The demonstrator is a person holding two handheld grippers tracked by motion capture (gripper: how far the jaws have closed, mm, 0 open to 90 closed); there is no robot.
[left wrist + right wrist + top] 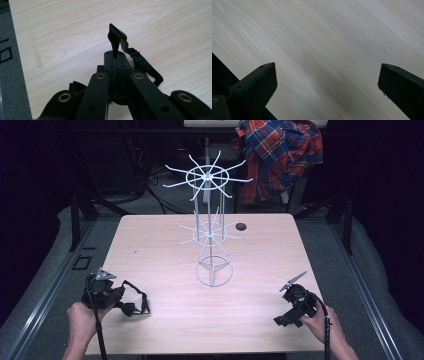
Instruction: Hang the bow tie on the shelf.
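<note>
One claw (pixel 117 65) pinches a black strap (pixel 115 40).

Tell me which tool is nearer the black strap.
Left. The left tool is shut on the black strap, which trails onto the table beside it. The right tool sits open across the table, far from it.

Matt pale wood-grain table (pixel 165 320); white wire rack (pixel 210 227); black fabric strap (pixel 140 62); plaid cloth (pixel 280 155)
</note>
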